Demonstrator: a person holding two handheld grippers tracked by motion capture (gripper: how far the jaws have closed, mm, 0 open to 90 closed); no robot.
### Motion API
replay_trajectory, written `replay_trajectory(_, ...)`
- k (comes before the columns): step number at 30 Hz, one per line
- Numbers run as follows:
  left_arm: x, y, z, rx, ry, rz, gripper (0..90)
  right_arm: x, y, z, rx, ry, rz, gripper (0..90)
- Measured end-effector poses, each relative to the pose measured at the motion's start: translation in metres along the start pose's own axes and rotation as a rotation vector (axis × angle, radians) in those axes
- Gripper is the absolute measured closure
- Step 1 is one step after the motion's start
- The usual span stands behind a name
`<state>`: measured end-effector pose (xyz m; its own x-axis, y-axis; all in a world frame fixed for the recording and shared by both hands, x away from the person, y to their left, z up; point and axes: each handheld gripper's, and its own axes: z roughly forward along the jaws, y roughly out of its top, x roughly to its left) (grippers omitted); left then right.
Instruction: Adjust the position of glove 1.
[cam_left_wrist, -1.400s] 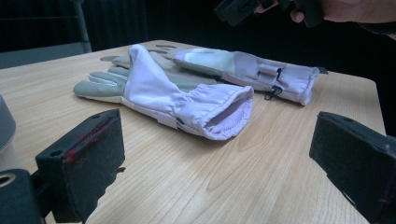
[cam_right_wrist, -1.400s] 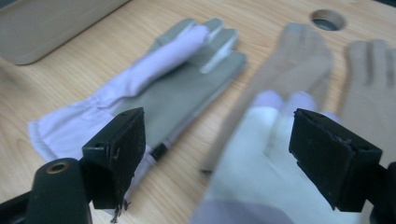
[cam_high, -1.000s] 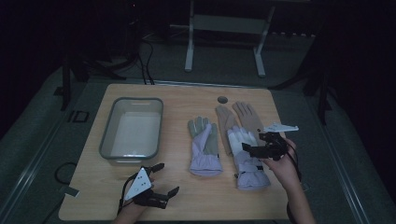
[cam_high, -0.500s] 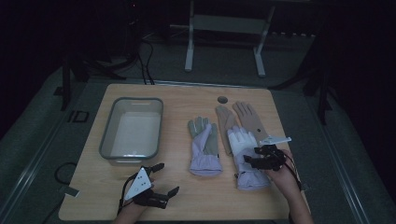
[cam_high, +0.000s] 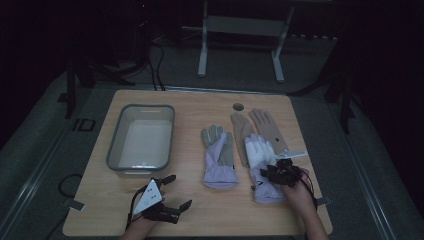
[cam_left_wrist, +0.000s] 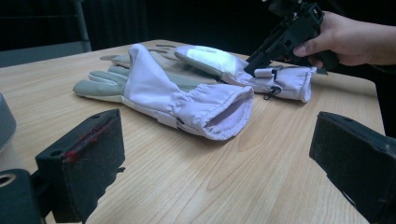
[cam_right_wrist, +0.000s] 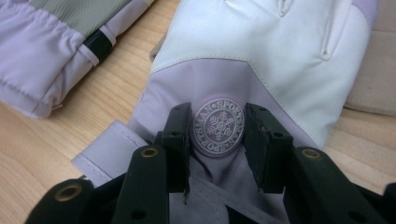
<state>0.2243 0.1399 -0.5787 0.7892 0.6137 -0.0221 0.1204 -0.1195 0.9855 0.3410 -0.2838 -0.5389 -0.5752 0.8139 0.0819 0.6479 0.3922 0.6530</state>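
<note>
Dim room, wooden table (cam_high: 200, 210): in the high view the right gripper (cam_high: 278, 172) sat on the white-and-lilac glove (cam_high: 260, 160) at near right, with a second lilac glove (cam_high: 218, 157) left of it and a grey tub (cam_high: 142, 137) farther left. Left gripper view: its jaws stood spread wide over bare wood, holding nothing. Right gripper view: jaws part-open, pressed onto the glove either side of its snowflake badge (cam_right_wrist: 218, 127); closing might pinch only the top layer, so the glove could slip.

lavender-and-white glove (cam_high: 261, 165) | flat on tabletop (cam_high: 200, 215), back up, fingers away from person | round snowflake badge (cam_right_wrist: 218, 126) | overlaps tan gloves (cam_high: 260, 127)
</note>
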Motion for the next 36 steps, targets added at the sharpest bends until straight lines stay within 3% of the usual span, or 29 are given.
replay_trajectory(4, 0.000, 0.000, 0.000, 0.000, 0.001, -0.001, 3.5, 0.003, -0.001, -0.004, -0.014, -0.017, 0.048, 66.9)
replay_trajectory(8, 0.000, 0.000, 0.000, 0.001, 0.001, -0.001, 3.5, 0.007, 0.004, -0.014, -0.018, -0.036, 0.061, 74.6)
replay_trajectory(13, 0.000, 0.000, 0.000, 0.000, 0.000, 0.001, 3.5, 0.012, 0.007, -0.026, -0.038, -0.027, 0.097, 76.3)
replay_trajectory(16, 0.000, 0.000, 0.000, 0.000, 0.001, 0.000, 3.5, 0.015, 0.009, -0.032, -0.047, -0.037, 0.094, 76.3)
replay_trajectory(18, 0.000, 0.000, 0.000, 0.001, 0.002, -0.001, 3.5, 0.017, 0.017, -0.045, -0.079, -0.050, 0.112, 76.8)
replay_trajectory(29, 0.000, 0.000, 0.000, 0.001, 0.003, 0.001, 3.5, 0.038, 0.064, -0.078, -0.161, -0.059, 0.055, 76.9)
replay_trajectory(36, 0.000, 0.000, 0.000, -0.001, 0.003, 0.002, 3.5, 0.062, 0.094, -0.081, -0.178, -0.042, 0.025, 76.9)
